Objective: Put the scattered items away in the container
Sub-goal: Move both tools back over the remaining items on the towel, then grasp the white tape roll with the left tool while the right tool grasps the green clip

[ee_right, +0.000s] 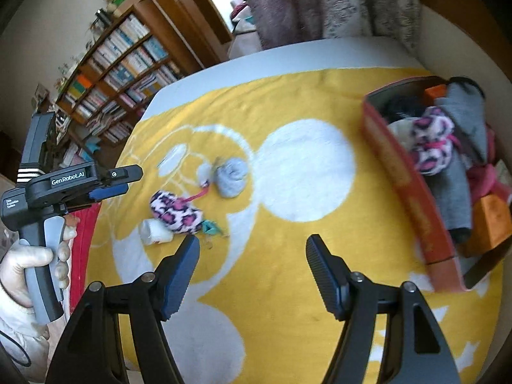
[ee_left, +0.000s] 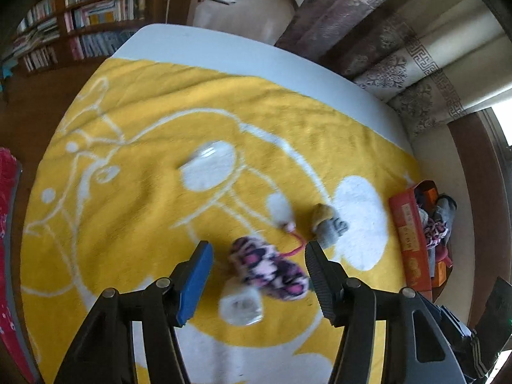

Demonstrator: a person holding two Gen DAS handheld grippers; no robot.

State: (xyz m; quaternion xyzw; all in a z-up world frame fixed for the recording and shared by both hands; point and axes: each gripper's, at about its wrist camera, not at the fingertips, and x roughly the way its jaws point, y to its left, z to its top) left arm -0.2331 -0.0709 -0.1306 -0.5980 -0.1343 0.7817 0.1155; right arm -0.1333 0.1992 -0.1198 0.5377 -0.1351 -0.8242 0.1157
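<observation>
A pink leopard-print sock [ee_left: 265, 265] [ee_right: 176, 212] lies on the yellow blanket [ee_left: 160, 112] [ee_right: 288, 272]. A white rolled sock [ee_left: 241, 304] [ee_right: 155, 232] touches its near end. Beyond them sits a grey rolled sock [ee_left: 331, 227] [ee_right: 230, 176]. My left gripper [ee_left: 256, 252] [ee_right: 128, 180] hovers open above the leopard sock, which shows between its fingers without being pressed. A gloved hand [ee_right: 28, 265] holds it. My right gripper [ee_right: 252, 246] is open and empty over bare blanket, between the socks and the orange-red box [ee_left: 406, 233] [ee_right: 400, 172], which holds several socks.
A small white item with a pink tail [ee_left: 280, 208] [ee_right: 204, 172] lies beside the grey sock, and a teal scrap [ee_right: 209, 227] by the leopard sock. A bookcase [ee_left: 80, 16] [ee_right: 121, 64] and curtains [ee_left: 400, 64] stand beyond the bed. Red fabric [ee_left: 6, 224] lies at the left.
</observation>
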